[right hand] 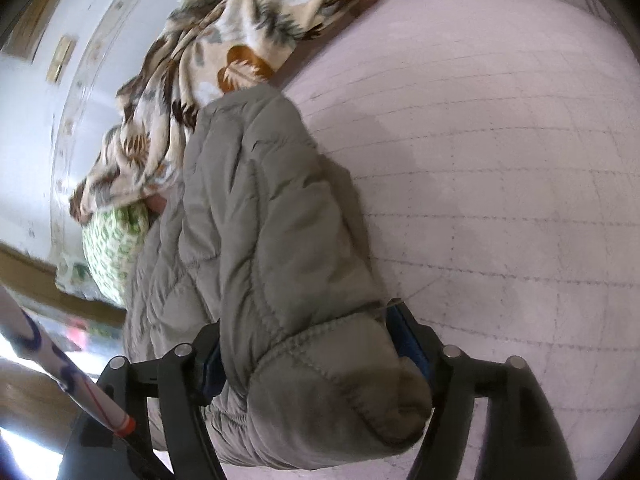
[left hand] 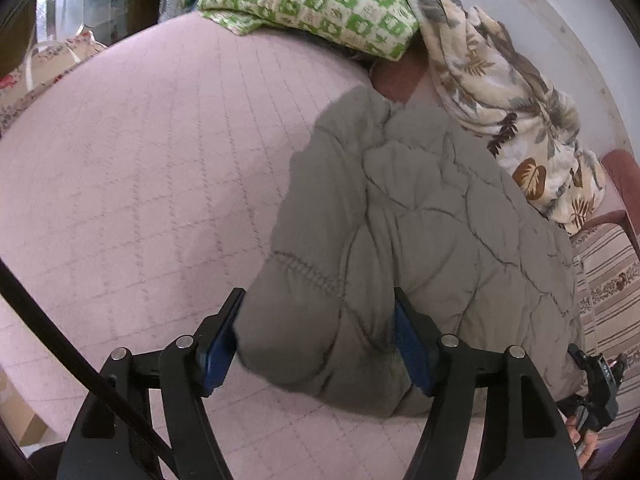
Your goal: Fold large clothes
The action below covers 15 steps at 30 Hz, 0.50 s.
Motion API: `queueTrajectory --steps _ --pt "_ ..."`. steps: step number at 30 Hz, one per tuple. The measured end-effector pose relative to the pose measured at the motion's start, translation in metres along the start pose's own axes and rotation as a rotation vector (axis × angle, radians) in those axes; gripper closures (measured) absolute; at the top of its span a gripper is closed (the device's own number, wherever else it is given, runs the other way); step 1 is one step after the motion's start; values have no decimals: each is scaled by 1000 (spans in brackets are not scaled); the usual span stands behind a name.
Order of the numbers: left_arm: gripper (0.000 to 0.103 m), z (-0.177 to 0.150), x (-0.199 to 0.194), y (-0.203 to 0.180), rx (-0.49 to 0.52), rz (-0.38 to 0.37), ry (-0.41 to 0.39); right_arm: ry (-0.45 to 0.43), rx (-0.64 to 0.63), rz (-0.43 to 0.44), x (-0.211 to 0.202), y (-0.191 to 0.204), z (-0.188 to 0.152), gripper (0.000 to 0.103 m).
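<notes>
A grey quilted puffer jacket (left hand: 420, 208) lies bunched on a pink quilted bed cover (left hand: 140, 160). My left gripper (left hand: 320, 300) has its blue-padded fingers on either side of a sleeve end of the jacket and grips it. In the right wrist view the same jacket (right hand: 260, 220) stretches away from me, and my right gripper (right hand: 308, 320) is closed on its other cuffed sleeve end. The right gripper (left hand: 596, 376) also shows at the lower right edge of the left wrist view, beside the jacket.
A green-and-white patterned pillow (left hand: 312, 0) and a leaf-print blanket (left hand: 500, 92) lie at the bed's far side by a pale wall (left hand: 560, 20). They also show in the right wrist view: pillow (right hand: 112, 248), blanket (right hand: 224, 48). A striped fabric (left hand: 612, 280) lies at right.
</notes>
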State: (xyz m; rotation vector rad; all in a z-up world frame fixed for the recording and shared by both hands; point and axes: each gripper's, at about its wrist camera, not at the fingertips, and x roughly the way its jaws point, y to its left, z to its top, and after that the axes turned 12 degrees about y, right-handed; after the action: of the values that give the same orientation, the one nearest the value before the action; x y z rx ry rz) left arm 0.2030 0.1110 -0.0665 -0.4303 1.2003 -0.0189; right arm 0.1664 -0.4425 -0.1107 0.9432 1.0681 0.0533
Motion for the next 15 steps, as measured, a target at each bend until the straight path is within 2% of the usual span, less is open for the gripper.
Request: queueTrajectory --steps 4,7,11,15 --pt "33 1 -12 -8 44 85 -26 -59 -7 -17 -20 0 0 24" --pt "33 3 1 -27 123 188 -4 -85 -25 -32 -33 -1 -1 24" --pt "30 8 20 -42 171 285 -53 -137 -46 -66 -48 2 -4 24" --pt "27 23 33 -46 195 319 -72 -220 -104 -120 -62 20 -9 24"
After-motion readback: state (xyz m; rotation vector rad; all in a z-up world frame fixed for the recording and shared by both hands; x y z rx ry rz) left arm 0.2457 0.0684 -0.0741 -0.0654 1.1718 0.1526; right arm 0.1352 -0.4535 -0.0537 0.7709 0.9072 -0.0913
